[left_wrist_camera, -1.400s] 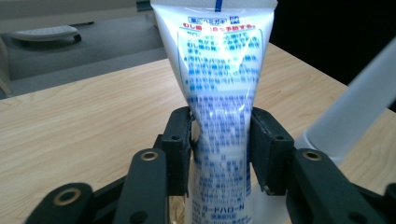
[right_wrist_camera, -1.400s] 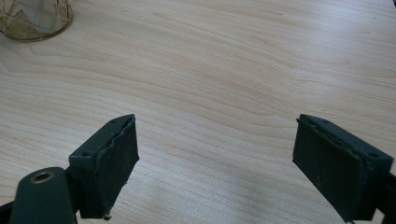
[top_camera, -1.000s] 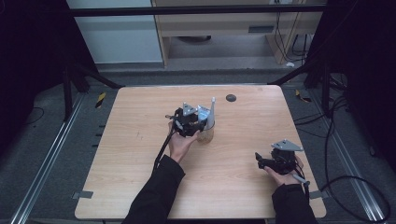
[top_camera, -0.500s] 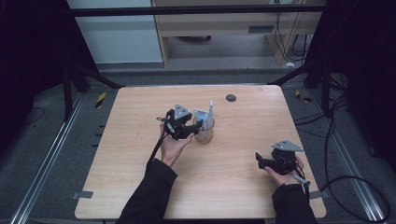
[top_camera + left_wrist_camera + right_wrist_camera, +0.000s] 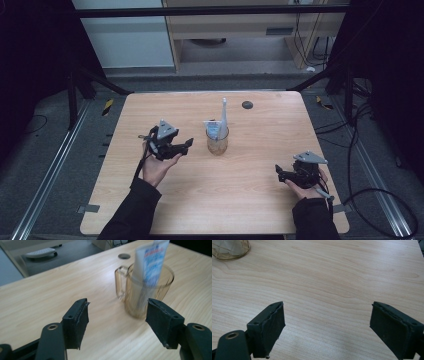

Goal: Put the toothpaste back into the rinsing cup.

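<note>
here we find the left gripper (image 5: 172,145) held just left of the mug (image 5: 217,142), its jaws spread wide with nothing between them — they have just been opening, and the pads press on nothing. in the left gripper view (image 5: 117,322) the two black pads stand apart over bare wood, and the mug (image 5: 140,290) sits a little beyond them, nearer the right-hand pad, apart from both. its handle (image 5: 119,285) points toward the left of that view.

the mug is clear glass, upright, near the middle of the table (image 5: 150,210), slightly toward the far edge. inside it stands a tube (image 5: 215,129) with blue print, leaning against the wall, blurred in the left gripper view (image 5: 152,262). beside it in the mug we see a tall, thin white thing (image 5: 223,112) that rises well above the rim; we cannot tell what it is.

the right gripper (image 5: 295,175) rests low near the table's near right corner, well apart from the mug. its jaws are also spread wide and empty — in the right gripper view (image 5: 328,330) the pads frame only wood grain, and the base of the mug (image 5: 230,250) shows at the upper left corner, far off.

farther out, a small dark round spot (image 5: 247,104) lies by the far edge of the table, behind and to the right of the mug. the person's dark sleeves come in from the near edge, one behind each gripper.
</note>
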